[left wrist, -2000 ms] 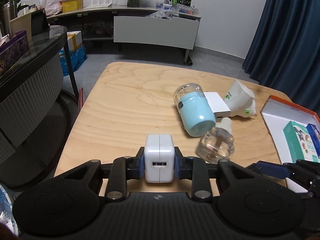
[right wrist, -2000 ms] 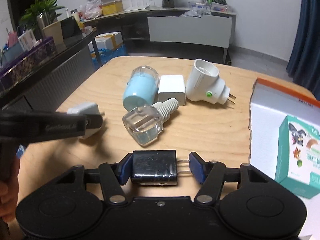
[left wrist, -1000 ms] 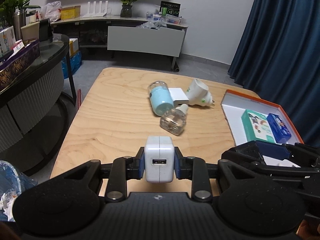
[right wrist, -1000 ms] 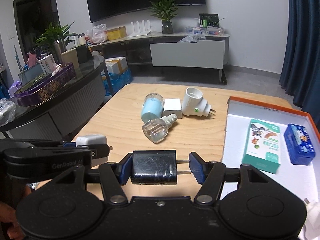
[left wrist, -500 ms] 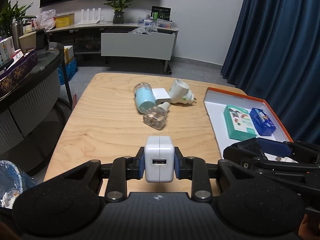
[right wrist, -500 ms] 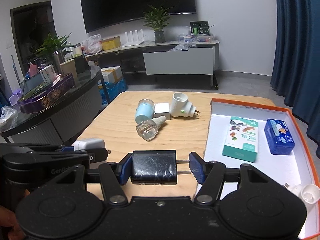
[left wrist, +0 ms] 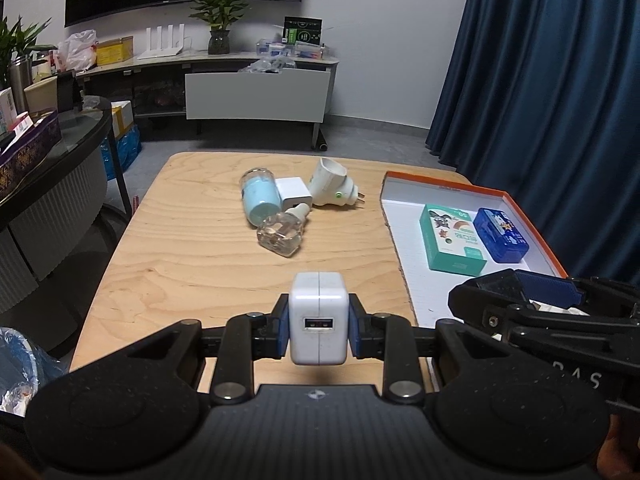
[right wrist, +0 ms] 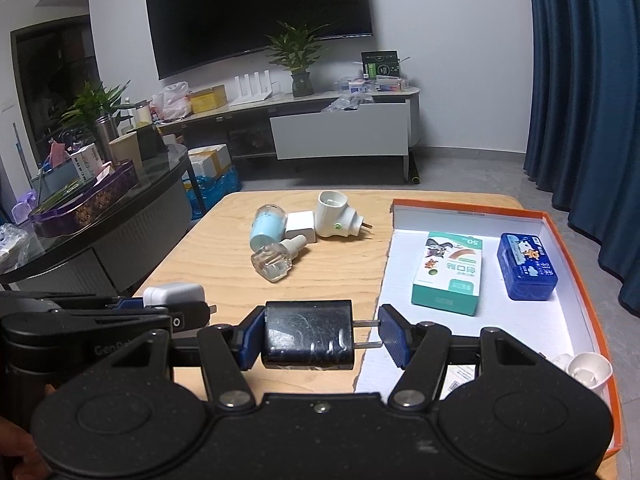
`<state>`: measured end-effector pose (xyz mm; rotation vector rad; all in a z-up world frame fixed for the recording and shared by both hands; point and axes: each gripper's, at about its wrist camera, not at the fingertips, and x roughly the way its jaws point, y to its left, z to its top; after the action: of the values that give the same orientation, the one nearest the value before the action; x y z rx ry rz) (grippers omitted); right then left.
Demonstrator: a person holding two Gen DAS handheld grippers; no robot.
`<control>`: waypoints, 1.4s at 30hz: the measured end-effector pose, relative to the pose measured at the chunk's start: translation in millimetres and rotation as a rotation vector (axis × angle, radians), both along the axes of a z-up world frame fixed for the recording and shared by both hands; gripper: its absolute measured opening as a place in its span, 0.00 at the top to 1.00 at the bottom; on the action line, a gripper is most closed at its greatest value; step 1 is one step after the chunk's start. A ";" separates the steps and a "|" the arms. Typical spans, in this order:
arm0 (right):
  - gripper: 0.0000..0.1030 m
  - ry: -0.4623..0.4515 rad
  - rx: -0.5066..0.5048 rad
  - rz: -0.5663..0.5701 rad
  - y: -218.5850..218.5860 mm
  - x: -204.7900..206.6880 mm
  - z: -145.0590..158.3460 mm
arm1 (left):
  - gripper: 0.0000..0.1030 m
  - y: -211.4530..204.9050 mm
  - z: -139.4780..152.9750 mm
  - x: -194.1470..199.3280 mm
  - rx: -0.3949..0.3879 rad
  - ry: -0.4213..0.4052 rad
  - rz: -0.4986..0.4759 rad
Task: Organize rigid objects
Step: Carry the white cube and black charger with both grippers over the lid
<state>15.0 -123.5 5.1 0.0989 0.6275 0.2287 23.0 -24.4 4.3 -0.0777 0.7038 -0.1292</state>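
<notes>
While both claws are loaded and lifted off the surface (left wrist: 192,248), the step in hand looks like carrying 2 chargers over to the orange-rimmed tray (right wrist: 576,248) and setting them down inside it. The left claw (left wrist: 319,322) is clamped tight on a white USB charger (left wrist: 319,312), pads pressed on its 2 flat sides, port facing the camera. The right claw (right wrist: 322,338) stands wider, closed on a black charger (right wrist: 308,334): one pad bears on the body, the other on the tips of its prongs (right wrist: 366,334).

That prong-end grip is my worry; the charger could pivot or slip, so the right hand should travel level and slowly, without rolling the wrist.

Inside the tray a teal box (right wrist: 448,274) and a blue case (right wrist: 526,266) lie side by side at the far end, and a small white part (right wrist: 588,368) sits at the near right corner. Bare white floor between them looks like the best landing spot. Lower each charger until it touches the tray before releasing, one claw at a time, since the claws are close together.

Left on the surface are a blue-capped jar (left wrist: 260,196), a white cube adapter (left wrist: 294,196), a clear refill bottle (left wrist: 280,234) and a white plug-in socket (left wrist: 332,188), clustered and touching.
</notes>
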 end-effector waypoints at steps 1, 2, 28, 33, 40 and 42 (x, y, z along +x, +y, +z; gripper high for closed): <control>0.30 -0.001 0.001 -0.002 -1.1 -0.4 0.4 | 0.72 -1.3 0.3 -0.4 0.000 -0.001 -0.004; 0.30 -0.003 0.002 -0.005 -2.3 -0.9 0.8 | 0.72 -2.6 0.7 -0.7 0.002 -0.002 -0.006; 0.30 -0.013 0.004 -0.059 -22.4 -2.2 3.1 | 0.72 -22.6 3.2 1.3 -0.001 -0.002 -0.054; 0.30 -0.017 0.002 -0.078 -28.7 -2.8 4.0 | 0.72 -30.6 4.3 3.3 0.002 -0.003 -0.072; 0.30 -0.017 0.008 -0.114 -44.2 -3.5 3.5 | 0.72 -42.9 4.9 5.3 0.000 0.001 -0.099; 0.30 -0.016 0.009 -0.123 -48.1 -3.5 3.4 | 0.72 -46.9 5.3 6.1 0.002 0.002 -0.107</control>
<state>11.4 -171.7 8.5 0.1437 0.6020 0.1133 29.1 -71.2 9.6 -0.0387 0.7104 -0.2312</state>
